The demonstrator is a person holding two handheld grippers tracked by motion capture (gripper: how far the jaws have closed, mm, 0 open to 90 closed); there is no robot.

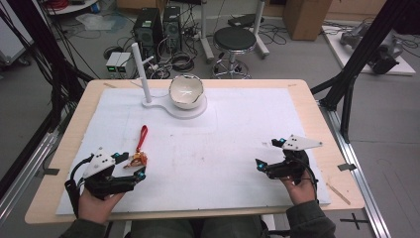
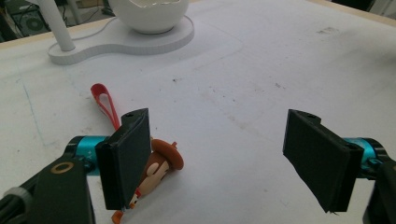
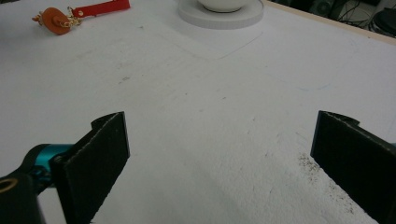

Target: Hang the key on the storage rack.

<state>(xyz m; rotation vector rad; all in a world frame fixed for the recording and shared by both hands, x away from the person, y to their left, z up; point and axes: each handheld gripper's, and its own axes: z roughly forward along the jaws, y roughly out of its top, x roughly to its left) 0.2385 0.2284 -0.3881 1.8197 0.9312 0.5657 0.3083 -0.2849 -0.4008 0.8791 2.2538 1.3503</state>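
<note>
A key ring with a small orange-brown figure and a red strap lies on the white mat at the left. My left gripper is open right at it. In the left gripper view the figure lies against the inner side of the left jaw and is partly hidden behind it, while the strap runs away beyond. The left gripper has its jaws wide apart and holds nothing. My right gripper stands open over bare mat at the right. The right gripper view shows the right gripper, with the figure far off.
A white stand at the back middle carries an upright pole and a cracked-egg bowl. A thin wooden stick lies near the table's right front corner. A stool and computer towers stand on the floor beyond.
</note>
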